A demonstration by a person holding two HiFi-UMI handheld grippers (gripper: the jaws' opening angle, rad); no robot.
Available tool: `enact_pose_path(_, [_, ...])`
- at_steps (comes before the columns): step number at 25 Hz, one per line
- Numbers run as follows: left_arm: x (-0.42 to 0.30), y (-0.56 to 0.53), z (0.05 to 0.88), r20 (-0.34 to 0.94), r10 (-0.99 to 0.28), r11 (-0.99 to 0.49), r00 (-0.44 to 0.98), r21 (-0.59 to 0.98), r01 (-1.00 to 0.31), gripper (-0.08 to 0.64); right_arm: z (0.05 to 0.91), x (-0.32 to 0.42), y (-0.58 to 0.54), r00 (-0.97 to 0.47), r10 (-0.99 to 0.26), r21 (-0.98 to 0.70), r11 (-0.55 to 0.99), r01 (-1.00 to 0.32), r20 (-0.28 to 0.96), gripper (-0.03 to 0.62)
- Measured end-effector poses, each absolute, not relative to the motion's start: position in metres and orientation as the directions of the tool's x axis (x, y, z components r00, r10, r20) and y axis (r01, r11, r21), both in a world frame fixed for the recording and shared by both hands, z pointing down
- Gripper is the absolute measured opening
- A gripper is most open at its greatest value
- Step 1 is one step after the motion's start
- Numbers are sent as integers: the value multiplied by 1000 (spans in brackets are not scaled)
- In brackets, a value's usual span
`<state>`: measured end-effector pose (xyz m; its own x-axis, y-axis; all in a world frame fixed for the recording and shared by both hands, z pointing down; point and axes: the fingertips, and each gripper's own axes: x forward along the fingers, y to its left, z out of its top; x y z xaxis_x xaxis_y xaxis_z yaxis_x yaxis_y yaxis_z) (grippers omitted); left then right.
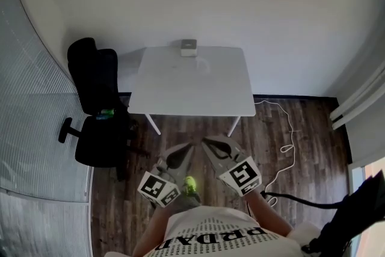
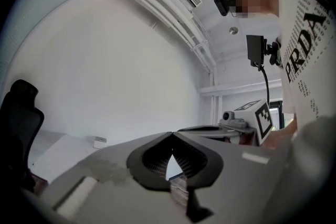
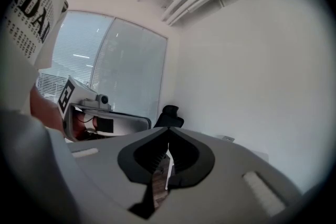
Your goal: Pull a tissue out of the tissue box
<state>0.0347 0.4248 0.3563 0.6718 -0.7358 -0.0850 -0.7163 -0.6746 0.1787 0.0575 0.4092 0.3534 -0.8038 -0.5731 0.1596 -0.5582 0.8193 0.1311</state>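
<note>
- Tissue box (image 1: 189, 47) sits at the far edge of the white table (image 1: 180, 93), right up by the wall and well away from both grippers.
- left gripper (image 2: 171, 135): jaws pinched together at the tips, nothing in them.
- right gripper (image 3: 168, 130): same deal, tips touching, empty.
- both are held low near the person's body, over the wood floor (image 1: 313, 159).
- black office chair (image 1: 99, 99) is just left of the table.
</note>
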Motion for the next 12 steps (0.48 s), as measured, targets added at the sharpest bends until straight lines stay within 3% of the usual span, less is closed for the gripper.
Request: enact_pose_path(12, [-22,316,359,-113,-687,-723,718,206,-659,-6,346,5,295,-765,-625,153,780,-606,157,9])
